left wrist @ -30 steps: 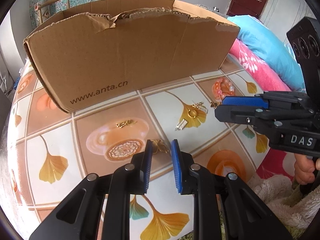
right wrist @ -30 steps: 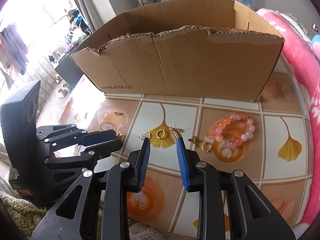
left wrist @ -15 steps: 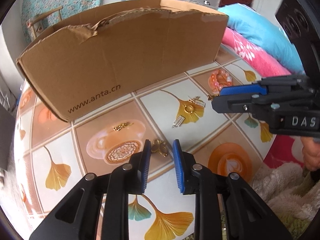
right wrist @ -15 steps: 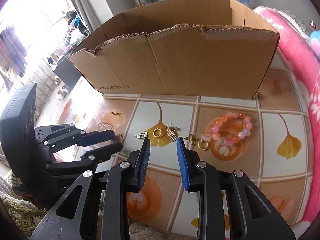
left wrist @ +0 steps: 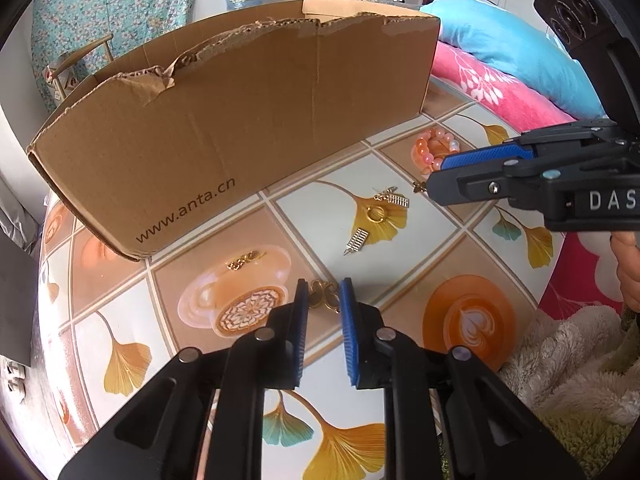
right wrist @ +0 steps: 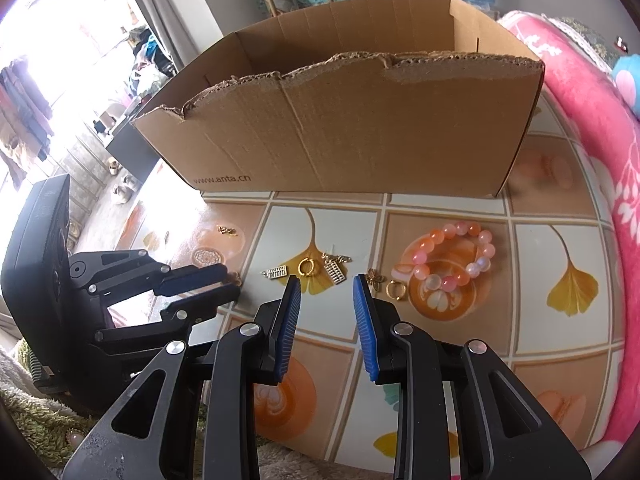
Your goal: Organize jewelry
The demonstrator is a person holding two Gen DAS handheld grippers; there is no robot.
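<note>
Gold jewelry lies scattered on the tiled tablecloth (left wrist: 400,264) in front of a cardboard box (left wrist: 240,120). My left gripper (left wrist: 323,292) is down at the cloth, its jaws closing around a small gold earring (left wrist: 325,297) that sits between the blue pads. From the right wrist view the same gripper (right wrist: 232,280) is at the left. My right gripper (right wrist: 326,284) hovers open and holds nothing, just short of a gold hoop (right wrist: 306,267) and two comb-shaped charms (right wrist: 276,272). A pink bead bracelet (right wrist: 486,236) lies to the right.
A gold chain piece (left wrist: 244,260) lies near the box's left corner. A flower charm (right wrist: 374,278) and a gold ring (right wrist: 396,290) rest beside the bracelet. Pink and blue bedding (left wrist: 500,80) borders the right side. A fluffy blanket (left wrist: 568,360) covers the near edge.
My left gripper has rolled a little and its jaws have narrowed around the gold earring. The right gripper has stayed where it was.
</note>
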